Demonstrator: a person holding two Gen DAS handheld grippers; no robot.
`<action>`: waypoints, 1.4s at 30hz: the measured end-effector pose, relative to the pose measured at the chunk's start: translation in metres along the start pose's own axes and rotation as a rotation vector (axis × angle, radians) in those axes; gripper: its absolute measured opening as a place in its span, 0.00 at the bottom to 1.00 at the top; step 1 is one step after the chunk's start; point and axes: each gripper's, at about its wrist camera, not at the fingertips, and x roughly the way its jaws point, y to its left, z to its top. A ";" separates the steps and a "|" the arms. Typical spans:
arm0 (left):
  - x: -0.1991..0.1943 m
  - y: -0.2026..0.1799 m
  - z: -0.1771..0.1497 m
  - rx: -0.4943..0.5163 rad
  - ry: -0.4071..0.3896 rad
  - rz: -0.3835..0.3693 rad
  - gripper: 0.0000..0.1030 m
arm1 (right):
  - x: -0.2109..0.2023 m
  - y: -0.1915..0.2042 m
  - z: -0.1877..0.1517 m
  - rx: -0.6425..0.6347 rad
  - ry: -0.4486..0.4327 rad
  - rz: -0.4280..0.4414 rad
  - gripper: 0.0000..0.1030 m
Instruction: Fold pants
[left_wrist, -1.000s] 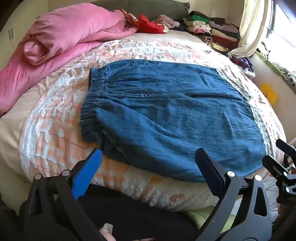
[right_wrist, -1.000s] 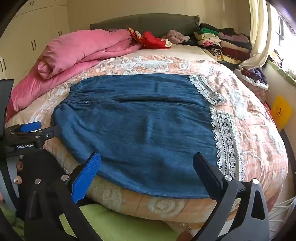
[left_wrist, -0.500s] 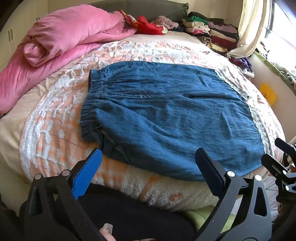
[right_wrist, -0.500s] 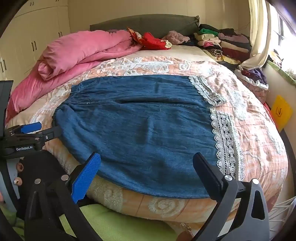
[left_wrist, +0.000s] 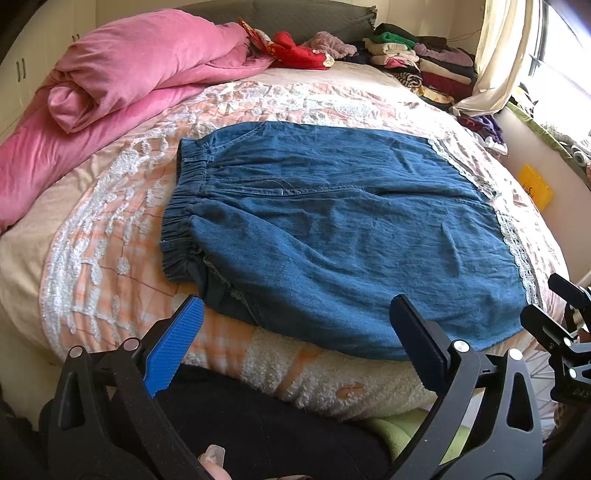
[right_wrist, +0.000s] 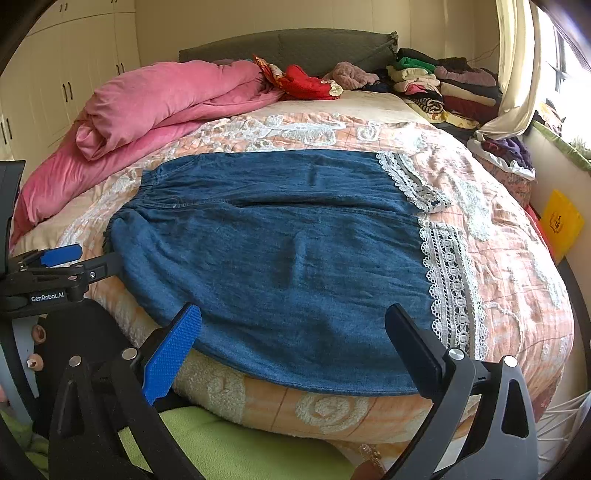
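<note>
Blue denim pants (left_wrist: 332, 229) (right_wrist: 280, 251) lie spread flat across the bed, elastic waistband (left_wrist: 181, 221) to the left and white lace hems (right_wrist: 450, 280) to the right. My left gripper (left_wrist: 295, 325) hangs open over the near edge of the pants, close to the waistband side, with nothing between its fingers. Over the near edge toward the lace hems, my right gripper (right_wrist: 293, 332) is open too and holds nothing. Each gripper shows at the side of the other's view: the right gripper (left_wrist: 554, 325), the left gripper (right_wrist: 59, 266).
A peach quilt (left_wrist: 110, 236) with white lace patterns covers the bed. A rolled pink duvet (left_wrist: 140, 62) lies at the back left. Piles of folded clothes (right_wrist: 443, 85) sit at the back right by a curtain (left_wrist: 495, 59). A green blanket (right_wrist: 236, 450) lies below the bed's near edge.
Both cameras have eased slightly back or down, so the pants sit a touch lower in view. The pants have not moved and both grippers stay open.
</note>
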 end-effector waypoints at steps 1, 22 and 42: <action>0.000 0.000 0.000 0.000 -0.001 0.000 0.92 | 0.000 0.000 0.000 0.001 -0.001 0.000 0.96; -0.004 0.000 0.000 -0.001 -0.003 0.000 0.92 | 0.000 0.004 0.000 -0.007 -0.006 -0.005 0.96; -0.009 0.015 0.004 -0.041 -0.006 0.007 0.92 | 0.004 0.005 -0.002 -0.012 0.004 0.002 0.96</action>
